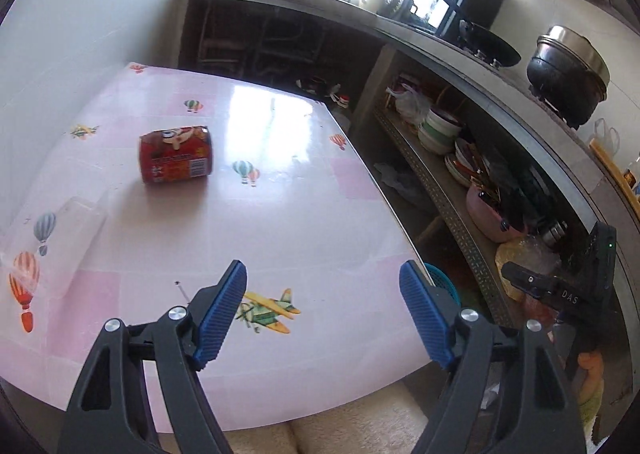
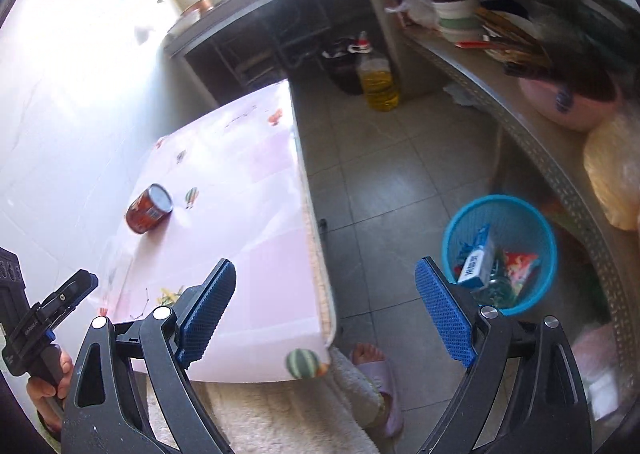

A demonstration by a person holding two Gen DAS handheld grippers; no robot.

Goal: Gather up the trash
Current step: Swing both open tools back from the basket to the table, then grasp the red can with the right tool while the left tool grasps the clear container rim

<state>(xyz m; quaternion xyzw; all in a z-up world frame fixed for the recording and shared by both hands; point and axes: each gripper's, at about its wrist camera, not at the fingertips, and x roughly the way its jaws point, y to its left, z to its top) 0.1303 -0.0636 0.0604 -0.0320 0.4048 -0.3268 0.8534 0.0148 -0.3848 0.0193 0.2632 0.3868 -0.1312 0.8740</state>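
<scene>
A red drink can point(image 1: 175, 155) lies on its side on the pink table point(image 1: 280, 222), well ahead of my left gripper point(image 1: 322, 282), whose jaws stand open and empty over the table's near part. A clear plastic lid or tray point(image 1: 78, 230) rests at the table's left. In the right wrist view the same can point(image 2: 149, 208) lies far to the left. My right gripper point(image 2: 325, 282) is open and empty, above the table's edge and the floor. A blue mesh trash basket point(image 2: 536, 230) with several wrappers inside stands on the floor beside its right finger.
A white wall bounds the table's left side. Shelves with bowls point(image 1: 438, 132) and a pink basin point(image 2: 568, 102) run along the right. An oil bottle point(image 2: 378, 82) stands on the tiled floor. A person's foot in a slipper point(image 2: 376, 370) is below the table corner.
</scene>
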